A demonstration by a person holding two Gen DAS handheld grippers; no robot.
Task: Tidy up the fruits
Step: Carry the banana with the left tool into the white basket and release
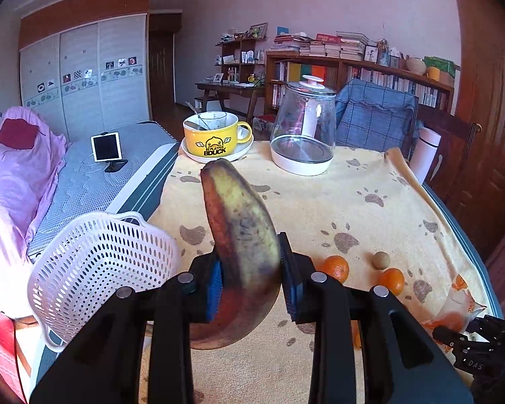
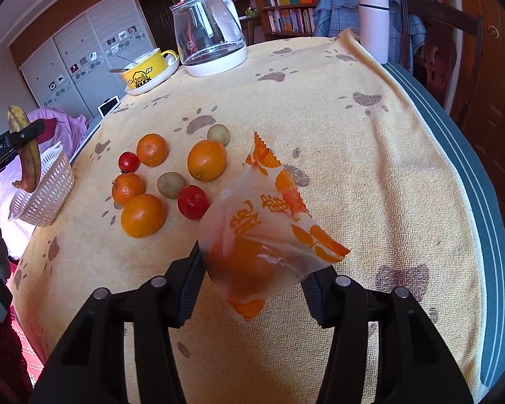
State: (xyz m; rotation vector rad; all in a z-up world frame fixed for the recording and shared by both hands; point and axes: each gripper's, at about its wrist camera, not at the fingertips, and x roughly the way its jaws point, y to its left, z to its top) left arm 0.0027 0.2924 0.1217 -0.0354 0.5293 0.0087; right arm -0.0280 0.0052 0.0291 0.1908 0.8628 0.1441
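Both grippers loaded, basket drop pending.
Left wrist: left gripper (image 1: 250,277) clamps banana (image 1: 242,235) just right of basket (image 1: 97,262); swing left, lower before releasing. Right wrist: right gripper (image 2: 252,282) pinches bagged orange (image 2: 259,235) above cloth; 8 fruits loose.

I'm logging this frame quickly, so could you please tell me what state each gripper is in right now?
Left gripper: closed on the banana, held above the table.
Right gripper: closed on the bagged orange.
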